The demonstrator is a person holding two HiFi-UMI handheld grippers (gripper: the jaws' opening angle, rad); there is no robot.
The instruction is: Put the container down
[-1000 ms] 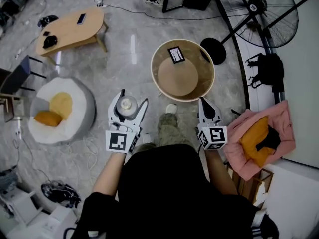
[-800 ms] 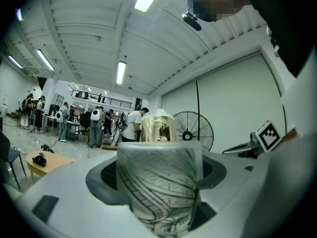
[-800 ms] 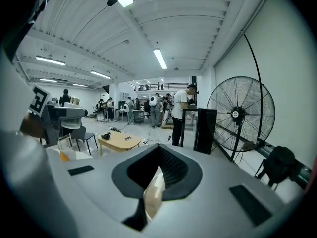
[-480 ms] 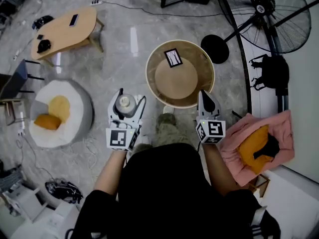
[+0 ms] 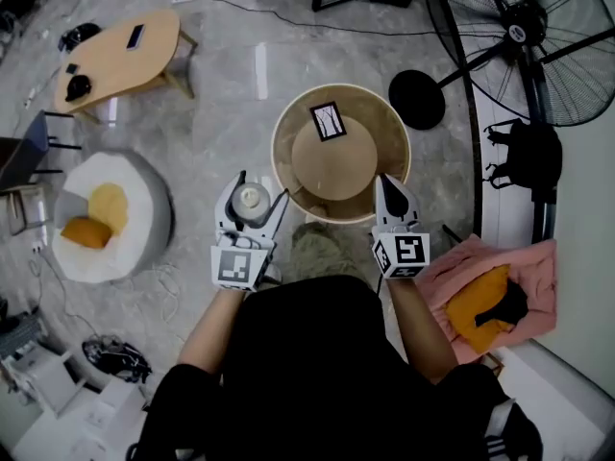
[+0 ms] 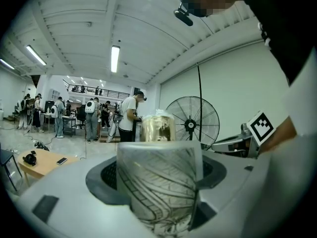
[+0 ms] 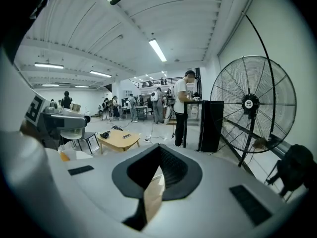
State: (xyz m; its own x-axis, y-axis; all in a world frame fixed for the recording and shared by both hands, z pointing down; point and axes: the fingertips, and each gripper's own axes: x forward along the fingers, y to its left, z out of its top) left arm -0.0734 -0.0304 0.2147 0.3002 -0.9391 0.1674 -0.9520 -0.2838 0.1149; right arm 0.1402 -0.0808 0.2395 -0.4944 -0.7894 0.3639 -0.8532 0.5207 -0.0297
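Head view: left gripper (image 5: 258, 190) pinches the clear gold-lidded container (image 5: 252, 199), not yet down; round tan table (image 5: 281, 137) at one o'clock; right gripper (image 5: 385, 183) pressed together.

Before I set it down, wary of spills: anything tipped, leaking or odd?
Nothing stands out. The container sits upright in the left gripper, gold lid on; the right gripper is shut and empty.

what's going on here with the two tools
A person stands over a round table with a tool in each hand. The left tool is shut on a clear patterned container with a gold lid, held in the air near the table's edge, not yet set down. The right tool is shut and empty.
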